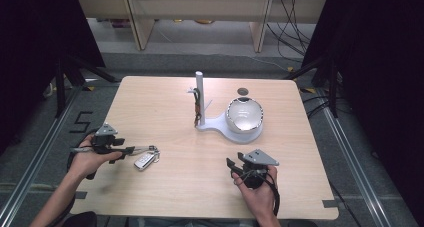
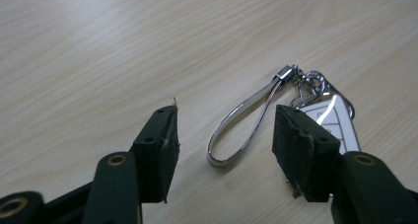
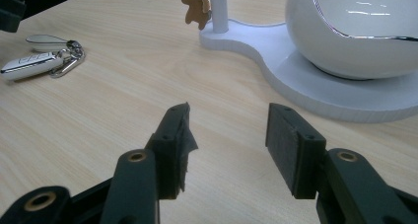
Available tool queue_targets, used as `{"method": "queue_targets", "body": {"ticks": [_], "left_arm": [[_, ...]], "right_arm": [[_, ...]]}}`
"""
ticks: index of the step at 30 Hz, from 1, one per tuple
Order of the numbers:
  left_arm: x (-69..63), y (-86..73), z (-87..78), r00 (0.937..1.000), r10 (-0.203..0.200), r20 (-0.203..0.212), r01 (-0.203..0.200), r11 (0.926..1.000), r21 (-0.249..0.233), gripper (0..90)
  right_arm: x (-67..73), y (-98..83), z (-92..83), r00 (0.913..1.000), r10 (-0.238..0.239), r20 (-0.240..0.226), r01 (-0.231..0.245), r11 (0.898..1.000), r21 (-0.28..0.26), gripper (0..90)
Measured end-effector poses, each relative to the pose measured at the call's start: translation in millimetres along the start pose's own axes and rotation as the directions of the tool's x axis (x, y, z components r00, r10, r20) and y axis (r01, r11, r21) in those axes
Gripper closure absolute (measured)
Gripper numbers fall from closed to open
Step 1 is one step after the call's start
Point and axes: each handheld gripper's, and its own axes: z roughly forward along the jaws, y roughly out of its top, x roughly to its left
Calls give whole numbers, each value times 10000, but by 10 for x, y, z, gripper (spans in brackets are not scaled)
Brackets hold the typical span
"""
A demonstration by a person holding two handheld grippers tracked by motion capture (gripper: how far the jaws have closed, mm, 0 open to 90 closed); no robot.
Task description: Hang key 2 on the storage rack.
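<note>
A white car key fob (image 1: 144, 160) (image 2: 335, 118) (image 3: 29, 66) lies flat near the table's front left, its metal rings joined to a silver strap loop (image 2: 246, 123). My left gripper (image 1: 129, 152) (image 2: 224, 130) is low over the table, open, with the strap loop lying between its jaws and untouched by the pads. The right pad (image 2: 296, 145) partly covers the fob. My right gripper (image 1: 234, 168) (image 3: 226, 130) sits open near the front right, nothing between its jaws, pointing toward the white stand.
A white stand (image 1: 220, 124) (image 3: 305, 81) at the table's middle carries an upright pole (image 1: 199, 94) with a brown charm (image 3: 196, 7) and a white bowl (image 1: 244, 114) (image 3: 355, 31). A small dark disc (image 1: 243, 91) lies near the far edge. Bare wooden tabletop (image 1: 165, 102) spreads around them.
</note>
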Motion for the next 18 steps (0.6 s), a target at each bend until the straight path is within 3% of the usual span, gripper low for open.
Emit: {"method": "queue_targets", "body": {"ticks": [1,4,5,7,9,11,14,16,18], "left_arm": [[20,-5,37,9998,209,-8,-209,9998,-77,428],[18,5,73,9999,139,-23,-140,9995,-288,434],[18,44,99,9989,475,8,-475,9988,-142,436],[5,87,127,9975,706,3,-706,9975,-99,436],[-21,111,142,9978,657,113,-657,9978,-58,438],[-74,192,205,9939,1065,302,-1058,9941,-242,444],[-116,237,255,9925,1169,356,-1162,9930,-192,459],[-153,297,332,9872,1513,504,-1514,9885,-4,466],[-173,312,355,9872,1475,601,-1482,9889,70,472]], "right_arm": [[4,4,-4,10000,-41,-8,41,10000,-62,524],[6,9,-21,9999,-73,129,73,10000,9,524],[0,12,-29,9999,-99,107,98,9999,81,524],[-9,8,-21,9999,-96,67,96,10000,-17,524],[-11,9,-29,9999,-51,112,51,10000,42,524],[-12,9,-30,9999,-38,109,37,10000,70,523],[-10,11,-32,9999,-70,83,69,10000,64,523],[-14,12,-36,9999,-102,111,102,9999,31,522],[-15,14,-47,9998,-88,170,86,9999,136,522]]}}
